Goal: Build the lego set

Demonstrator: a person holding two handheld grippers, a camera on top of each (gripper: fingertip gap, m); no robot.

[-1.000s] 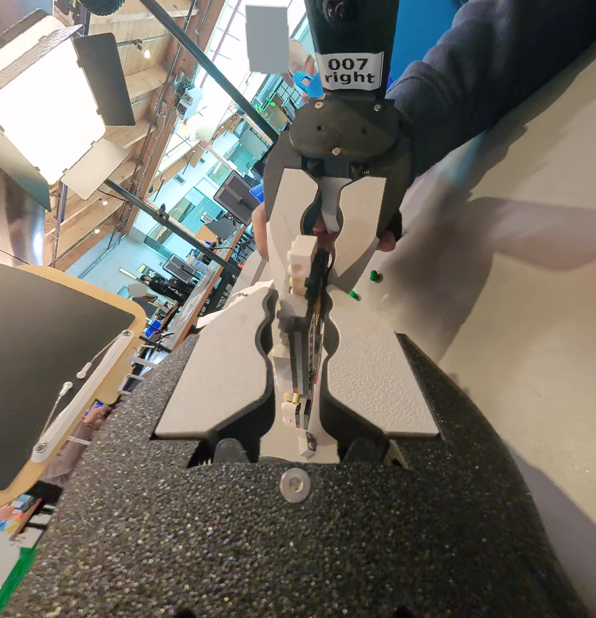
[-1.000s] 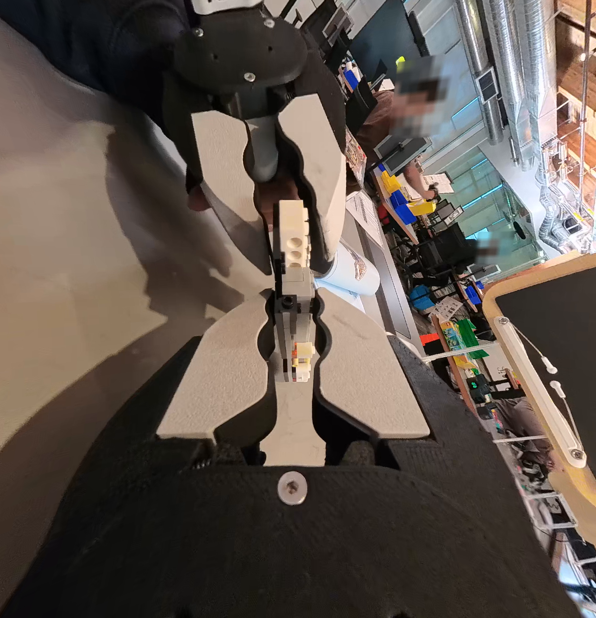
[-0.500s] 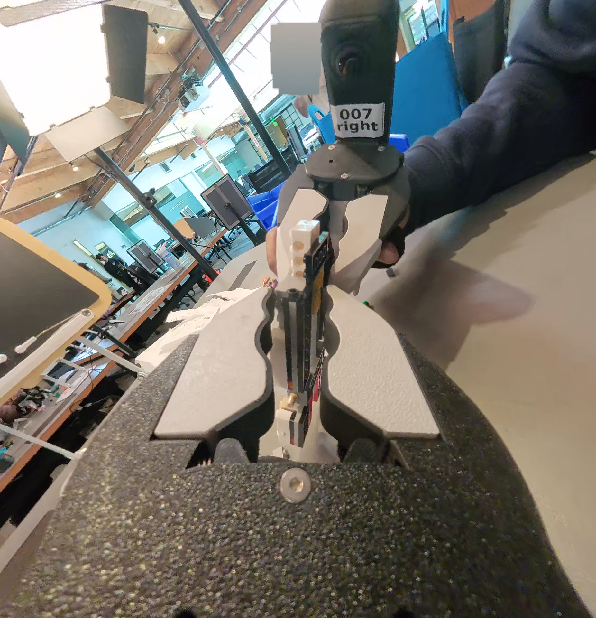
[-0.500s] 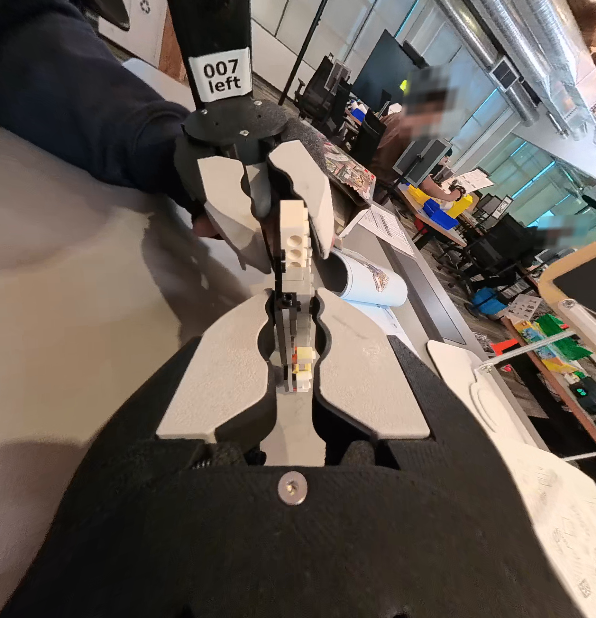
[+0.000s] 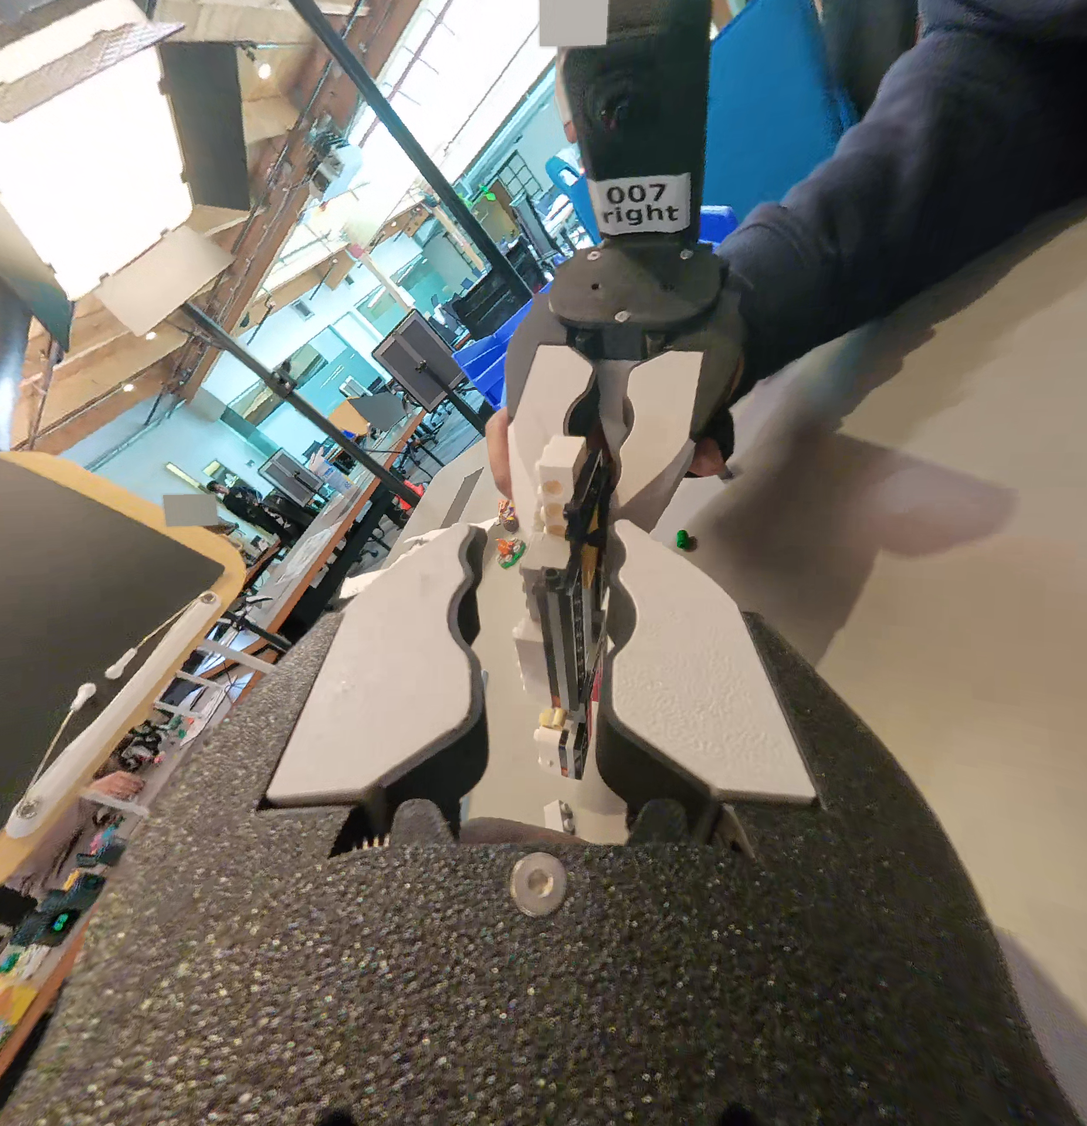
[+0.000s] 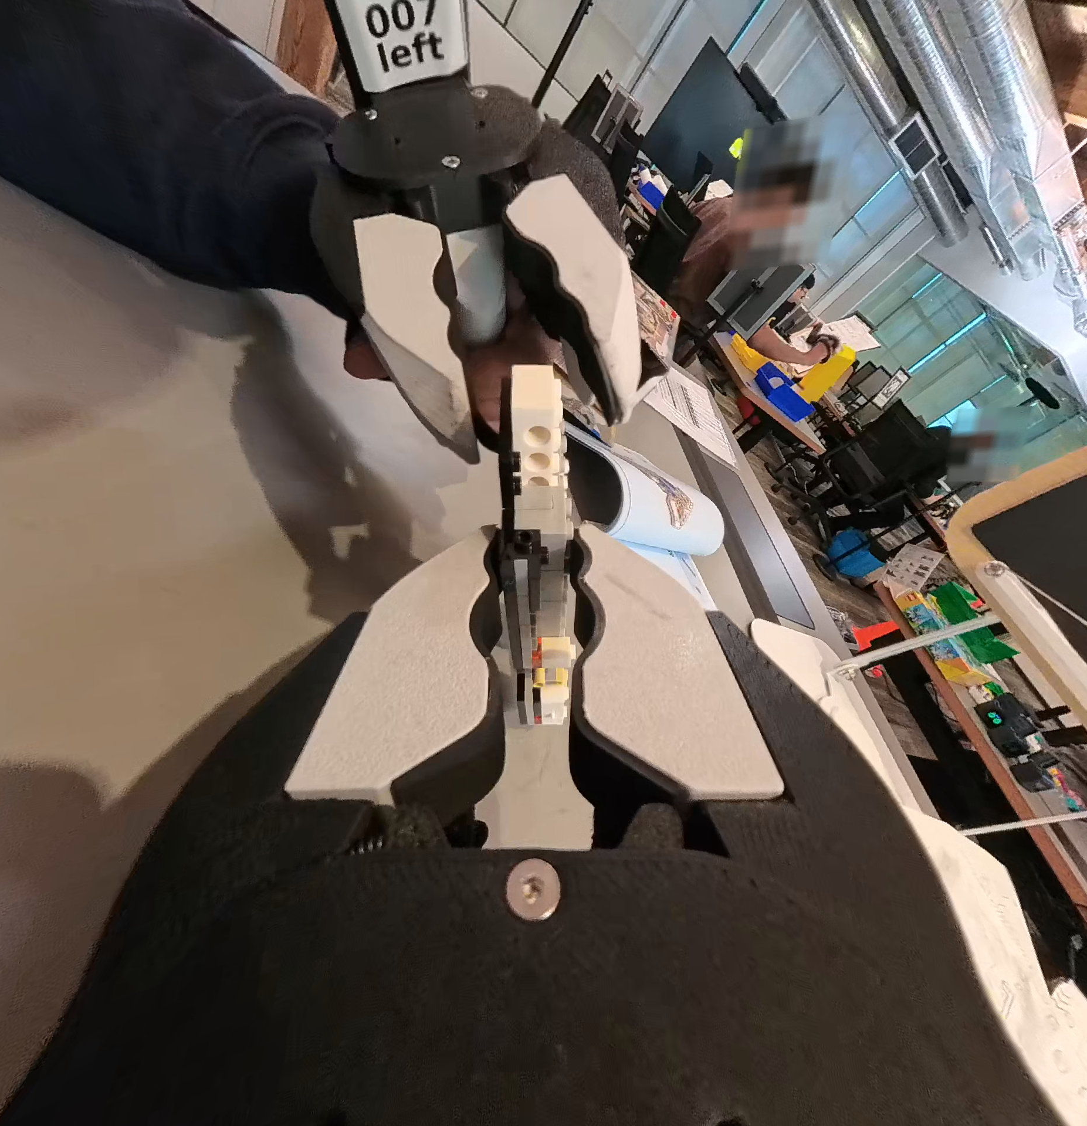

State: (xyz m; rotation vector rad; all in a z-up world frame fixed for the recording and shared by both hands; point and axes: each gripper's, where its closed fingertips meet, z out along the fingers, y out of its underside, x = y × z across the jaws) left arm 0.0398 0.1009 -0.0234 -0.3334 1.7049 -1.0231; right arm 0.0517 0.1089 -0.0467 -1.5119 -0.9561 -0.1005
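My right tool [image 6: 536, 536] is clamping the grey, black and white brick model [image 6: 538, 585], holding it up above the beige desk [image 6: 132, 487]. My left tool [image 5: 544, 548] is standing released around the model's far end, a gap showing beside its left finger [image 5: 406, 640].

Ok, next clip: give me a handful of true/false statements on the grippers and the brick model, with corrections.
1. The right gripper is clamped on the brick model. True.
2. The left gripper presses the model from both sides. False: a gap shows between its left finger and the model.
3. A green piece lies on the table. True.
4. The model is all red. False: it is mainly white, grey and black.
5. A curled booklet lies on the table behind the model. True.
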